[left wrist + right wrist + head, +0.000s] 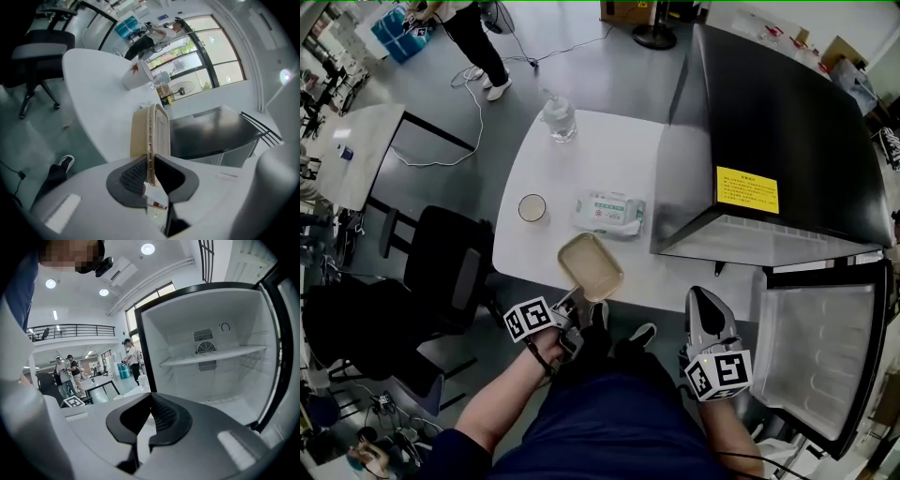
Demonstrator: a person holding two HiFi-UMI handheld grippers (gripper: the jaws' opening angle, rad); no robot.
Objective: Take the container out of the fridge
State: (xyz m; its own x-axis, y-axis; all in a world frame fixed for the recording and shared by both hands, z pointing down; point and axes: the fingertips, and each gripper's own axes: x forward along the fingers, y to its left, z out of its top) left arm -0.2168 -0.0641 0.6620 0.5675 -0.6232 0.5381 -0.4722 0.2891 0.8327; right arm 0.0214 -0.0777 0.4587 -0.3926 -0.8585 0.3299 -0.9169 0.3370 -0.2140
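From the head view, the container [591, 266] is out of the fridge [787, 141]. It sits at the near edge of the white table [609, 159], with the left gripper [581, 305] at its near end. Behind it are a cup [532, 207], a pack of wipes [609, 212] and a bottle [559, 119]. The right gripper [705, 305] hangs low beside the open fridge door [816, 356].

Over to the left gripper view: the jaws are nearly together, pinching the container's thin rim between the pads. Whether it rests on the tabletop or is held just above it, I can't tell.

In the right gripper view the jaws are closed on nothing. Beyond them the fridge stands empty, its shelf [215, 355] bare.

So the main job looks done. What's left, I'd say, is to let go of the container, and perhaps to shut the door.
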